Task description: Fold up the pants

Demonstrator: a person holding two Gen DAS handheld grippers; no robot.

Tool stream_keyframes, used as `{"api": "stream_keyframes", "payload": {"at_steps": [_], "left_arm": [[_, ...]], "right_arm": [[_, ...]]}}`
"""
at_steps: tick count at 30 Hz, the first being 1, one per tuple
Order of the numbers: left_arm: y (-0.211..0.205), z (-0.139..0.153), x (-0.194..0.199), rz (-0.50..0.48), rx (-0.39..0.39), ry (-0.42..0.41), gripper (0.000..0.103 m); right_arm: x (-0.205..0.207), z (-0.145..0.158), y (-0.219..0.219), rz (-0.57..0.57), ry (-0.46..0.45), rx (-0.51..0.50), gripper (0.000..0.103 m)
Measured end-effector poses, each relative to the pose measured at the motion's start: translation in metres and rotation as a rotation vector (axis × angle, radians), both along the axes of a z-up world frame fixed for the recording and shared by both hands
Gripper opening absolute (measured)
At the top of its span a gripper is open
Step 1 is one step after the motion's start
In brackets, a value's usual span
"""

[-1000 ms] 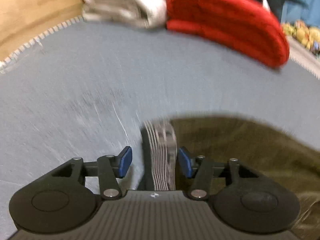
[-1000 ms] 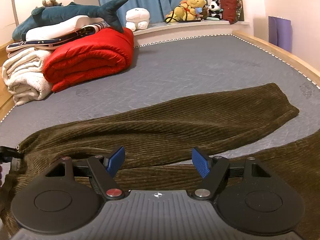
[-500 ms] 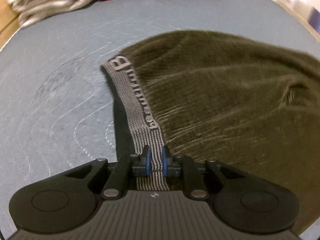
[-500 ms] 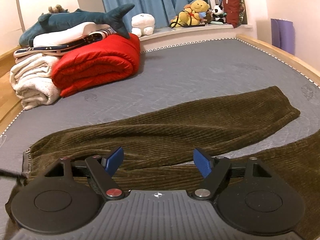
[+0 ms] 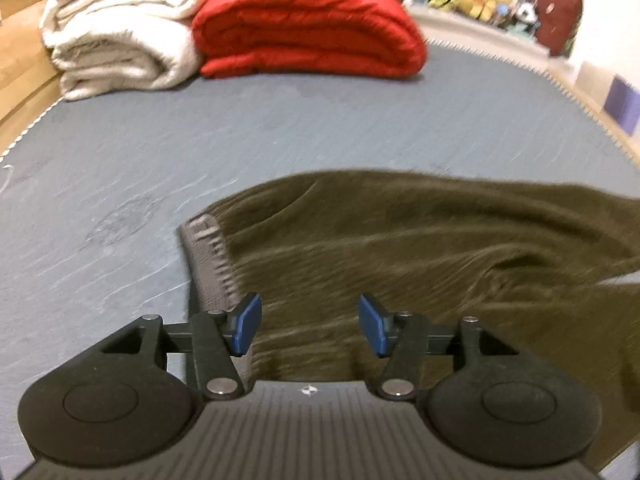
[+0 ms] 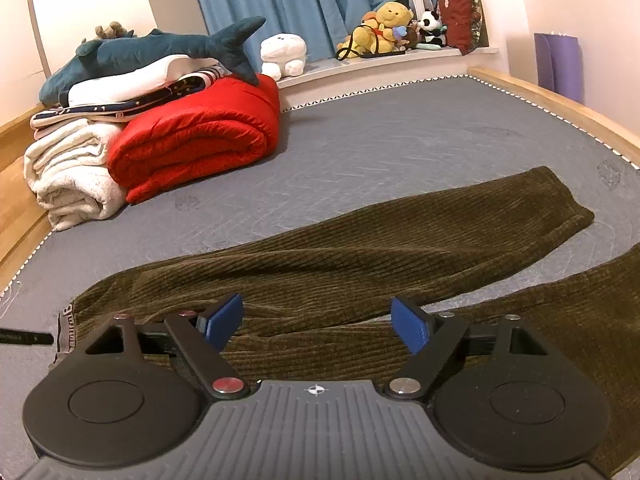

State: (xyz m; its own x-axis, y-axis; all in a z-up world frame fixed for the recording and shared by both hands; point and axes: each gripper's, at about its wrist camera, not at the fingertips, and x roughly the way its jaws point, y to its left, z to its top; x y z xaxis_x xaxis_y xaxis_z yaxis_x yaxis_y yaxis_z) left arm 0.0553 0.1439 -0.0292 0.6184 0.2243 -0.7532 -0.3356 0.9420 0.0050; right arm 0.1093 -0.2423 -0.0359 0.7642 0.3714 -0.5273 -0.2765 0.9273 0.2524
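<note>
The pants [image 6: 360, 256] lie spread out on the gray bed [image 6: 400, 148], one leg [image 6: 460, 216] reaching to the right and the other leg [image 6: 580, 300] nearer. The gray waistband [image 5: 208, 260] is at the left end. The left gripper [image 5: 310, 326] is over the waist part, its blue pads [image 5: 248, 322] moving apart with nothing pinched between them. The right gripper [image 6: 318, 322] is opening too (only cloth lies under it, not held). A red blanket [image 6: 200, 136] and a white one [image 6: 68, 168] sit far behind, well apart from the pants.
</note>
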Motion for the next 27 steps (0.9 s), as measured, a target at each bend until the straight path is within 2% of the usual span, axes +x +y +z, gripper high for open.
{"api": "stream_keyframes", "payload": {"at_steps": [1, 5, 8, 11, 16, 19, 21, 24, 27], "left_arm": [[-0.002, 0.000, 0.003, -0.010, -0.008, -0.020, 0.066], [-0.007, -0.007, 0.011, -0.021, -0.038, -0.089, 0.066], [-0.007, -0.017, 0.023, -0.011, -0.036, -0.067, 0.066], [-0.003, -0.020, 0.029, 0.012, -0.034, -0.080, 0.066], [0.010, -0.025, 0.042, 0.073, -0.069, -0.074, 0.066], [0.017, -0.025, 0.047, 0.097, -0.119, -0.064, 0.066], [0.021, -0.025, 0.049, 0.100, -0.143, -0.057, 0.066], [0.019, -0.022, 0.049, 0.095, -0.129, -0.059, 0.066], [0.022, -0.020, 0.048, 0.095, -0.151, -0.069, 0.066]], "right_arm": [[0.001, -0.001, 0.002, 0.000, 0.003, -0.002, 0.083], [0.002, -0.005, 0.011, 0.005, 0.006, -0.015, 0.083], [0.002, -0.007, 0.014, 0.009, -0.008, -0.033, 0.083], [0.003, -0.009, 0.014, -0.001, -0.017, -0.047, 0.083], [0.006, -0.011, 0.012, -0.036, -0.047, -0.058, 0.083], [0.008, -0.012, 0.013, -0.047, -0.075, -0.059, 0.083], [0.009, -0.014, 0.015, -0.054, -0.088, -0.065, 0.083], [0.012, -0.015, 0.017, -0.050, -0.096, -0.053, 0.083], [0.015, -0.016, 0.020, -0.041, -0.104, -0.042, 0.083]]}}
